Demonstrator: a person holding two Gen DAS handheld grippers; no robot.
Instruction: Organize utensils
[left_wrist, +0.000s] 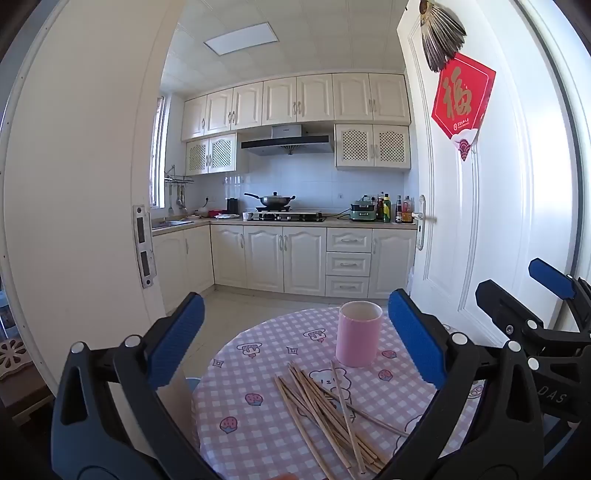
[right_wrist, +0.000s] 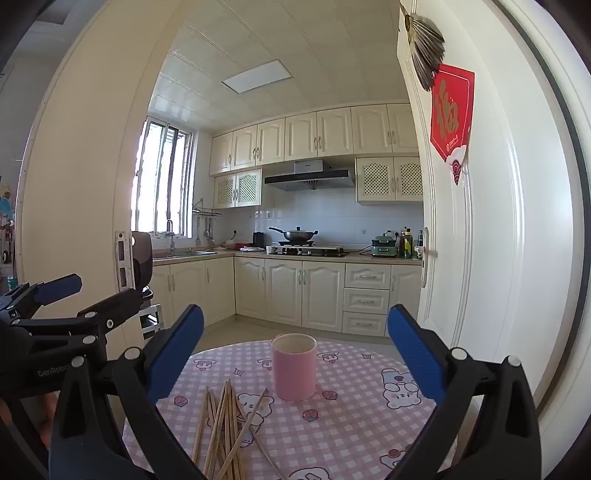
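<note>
A pink cylindrical cup (left_wrist: 358, 334) stands upright on a round table with a pink checked cloth (left_wrist: 258, 417). A loose pile of wooden chopsticks (left_wrist: 325, 410) lies on the cloth in front of the cup. My left gripper (left_wrist: 295, 339) is open and empty, held above the near side of the table. In the right wrist view the cup (right_wrist: 294, 367) stands just beyond the chopsticks (right_wrist: 225, 428). My right gripper (right_wrist: 295, 354) is open and empty too. Each gripper shows at the edge of the other's view: the right one (left_wrist: 524, 291) and the left one (right_wrist: 88, 295).
An open white door (left_wrist: 480, 206) with a red paper sign (left_wrist: 461, 101) stands right of the table. A white door frame (left_wrist: 85, 206) is on the left. Beyond lies a kitchen with cabinets (left_wrist: 284, 258), a stove and wok (left_wrist: 271, 201).
</note>
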